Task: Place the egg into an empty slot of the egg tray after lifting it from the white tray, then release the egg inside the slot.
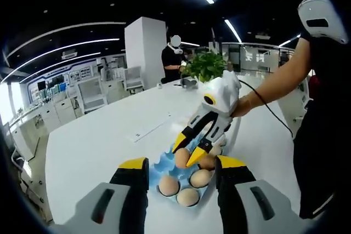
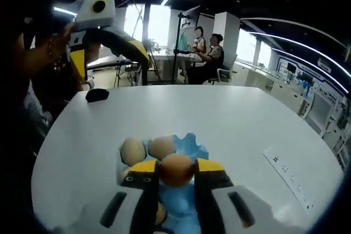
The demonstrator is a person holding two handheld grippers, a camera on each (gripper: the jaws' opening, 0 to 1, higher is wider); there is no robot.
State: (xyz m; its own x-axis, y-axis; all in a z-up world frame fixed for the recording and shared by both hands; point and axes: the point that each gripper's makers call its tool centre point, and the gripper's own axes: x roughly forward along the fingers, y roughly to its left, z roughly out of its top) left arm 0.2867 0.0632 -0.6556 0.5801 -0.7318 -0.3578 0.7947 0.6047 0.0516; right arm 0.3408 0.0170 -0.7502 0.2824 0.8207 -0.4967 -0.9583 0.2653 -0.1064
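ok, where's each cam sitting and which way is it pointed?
Left gripper view: rides the left gripper, looking along its open jaws at the blue egg tray; the right gripper and the person's hand come in from the right.
Right gripper view: rides the right gripper, looking over the held egg and tray; left gripper upper left.
Shared: tray, eggs, white table.

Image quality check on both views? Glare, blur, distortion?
Left gripper view: strong fisheye bend, ceiling strips blown out, egg tray sharp. Right gripper view: backlit windows glare, left side dark, held egg in right claw slightly soft.
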